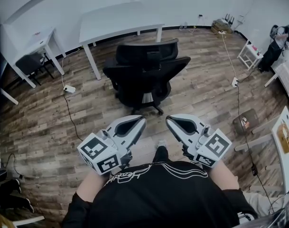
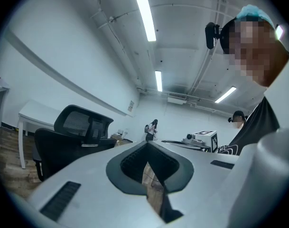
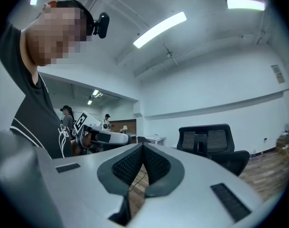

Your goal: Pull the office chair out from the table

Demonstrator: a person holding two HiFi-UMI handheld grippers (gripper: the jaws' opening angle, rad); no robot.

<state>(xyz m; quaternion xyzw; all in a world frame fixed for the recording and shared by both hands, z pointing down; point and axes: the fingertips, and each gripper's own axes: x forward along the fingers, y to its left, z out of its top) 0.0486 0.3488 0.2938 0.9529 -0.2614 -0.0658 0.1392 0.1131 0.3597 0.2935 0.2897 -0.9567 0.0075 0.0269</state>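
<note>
**Current state.** The office chair (image 1: 146,75) stands on the floor in front of the white desk (image 1: 120,20), its backrest on the desk side and its seat towards the operator. It appears to be clear of the desk edge. The left claw (image 1: 141,121) and the right claw (image 1: 169,120) are both fully closed with nothing between the jaws. They are held side by side near the operator's body, apart from the chair and not touching it.

**Procedure.** The pull appears to be largely done. If more clearance is needed:
1. Open one claw before approaching.
2. Grip a rigid part of the chair, such as a seat edge or armrest, not the mesh.
3. Draw the chair level and straight so the castors roll rather than tip.

**Surface and room.**
- The floor (image 1: 201,94) is wood-pattern plank, which probably allows easy rolling.
- A power strip (image 1: 69,89) with a trailing cable lies to the left of the chair. Keep the castors off it.
- A second cable (image 1: 237,99) runs to the right of the chair.
- A smaller desk (image 1: 42,39) stands further left of the chair.
- A person (image 1: 277,42) stands far to the right of the chair.
</note>
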